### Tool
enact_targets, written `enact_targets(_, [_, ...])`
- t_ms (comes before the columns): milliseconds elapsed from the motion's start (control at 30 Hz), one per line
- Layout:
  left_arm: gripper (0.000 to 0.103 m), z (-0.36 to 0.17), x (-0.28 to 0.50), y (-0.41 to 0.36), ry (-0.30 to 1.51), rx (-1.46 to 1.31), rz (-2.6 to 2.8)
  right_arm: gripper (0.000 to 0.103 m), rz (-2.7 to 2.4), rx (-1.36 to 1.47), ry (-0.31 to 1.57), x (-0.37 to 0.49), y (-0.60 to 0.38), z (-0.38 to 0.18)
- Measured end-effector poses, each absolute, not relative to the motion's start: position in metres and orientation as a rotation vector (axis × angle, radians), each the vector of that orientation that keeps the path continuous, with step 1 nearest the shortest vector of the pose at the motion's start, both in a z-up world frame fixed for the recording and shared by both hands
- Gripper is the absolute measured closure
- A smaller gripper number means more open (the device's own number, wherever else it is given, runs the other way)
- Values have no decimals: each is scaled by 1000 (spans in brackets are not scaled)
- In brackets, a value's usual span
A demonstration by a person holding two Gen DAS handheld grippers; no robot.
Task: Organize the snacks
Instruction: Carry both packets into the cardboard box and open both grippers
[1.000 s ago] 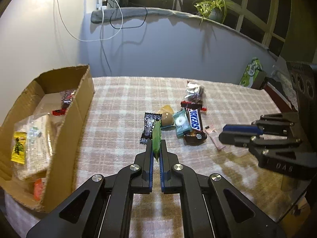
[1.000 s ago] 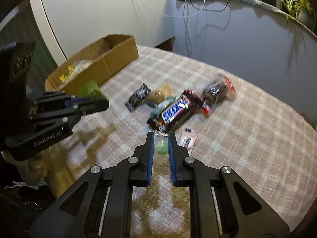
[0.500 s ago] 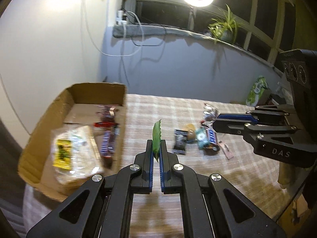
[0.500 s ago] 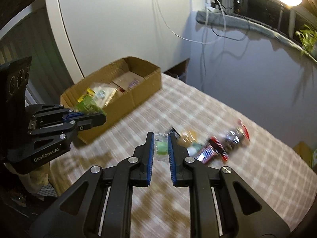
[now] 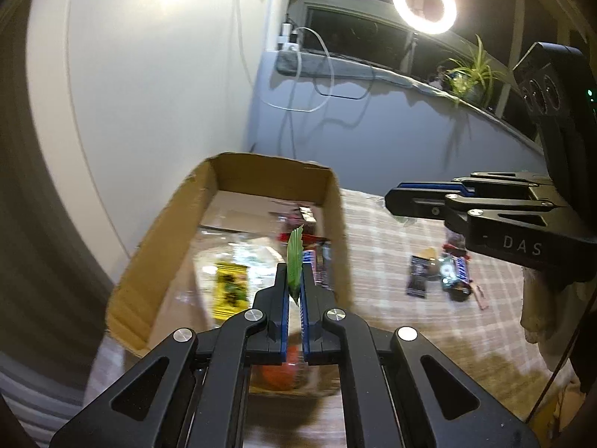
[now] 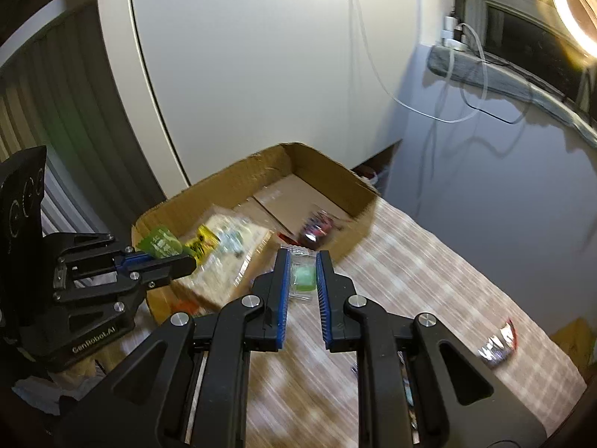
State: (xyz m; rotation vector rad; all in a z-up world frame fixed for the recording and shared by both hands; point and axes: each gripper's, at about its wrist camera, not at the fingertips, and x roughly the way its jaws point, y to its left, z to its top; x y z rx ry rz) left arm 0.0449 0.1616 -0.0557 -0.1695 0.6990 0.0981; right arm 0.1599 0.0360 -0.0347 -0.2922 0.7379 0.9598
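- Left gripper: jaws pinched on green wrapper, cardboard box at 12 o'clock.
- Right gripper: clamps clear packet with green candy.

My left gripper is matte black plastic: two angular linkage arms with triangular cut-outs, round silver screw heads at the pivots, and blue ribbed pads lining the fingers. At three o'clock in that view my right gripper shows white "DAS" lettering. From the right wrist, the left unit at nine o'clock reads what looks like "GenRobot.AI", slightly blurred.
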Motion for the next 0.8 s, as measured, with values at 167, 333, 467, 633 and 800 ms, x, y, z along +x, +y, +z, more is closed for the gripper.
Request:
enact_targets(167, [99, -62, 48, 181, 707, -188, 127, 89, 985, -290, 757, 165, 66, -43])
enact_targets(333, [99, -67, 48, 192, 715, -202, 135, 89, 1003, -285, 790, 174, 91, -52])
enact_targets(467, [99, -68, 47, 198, 712, -210, 141, 89, 1017, -287, 805, 177, 103, -56])
enact_targets(633, [99, -69, 46, 204, 713, -216, 144, 88, 1022, -289, 818, 178, 111, -59])
enact_targets(800, [96, -69, 46, 204, 706, -214, 147, 88, 1012, -296, 807, 176, 114, -57])
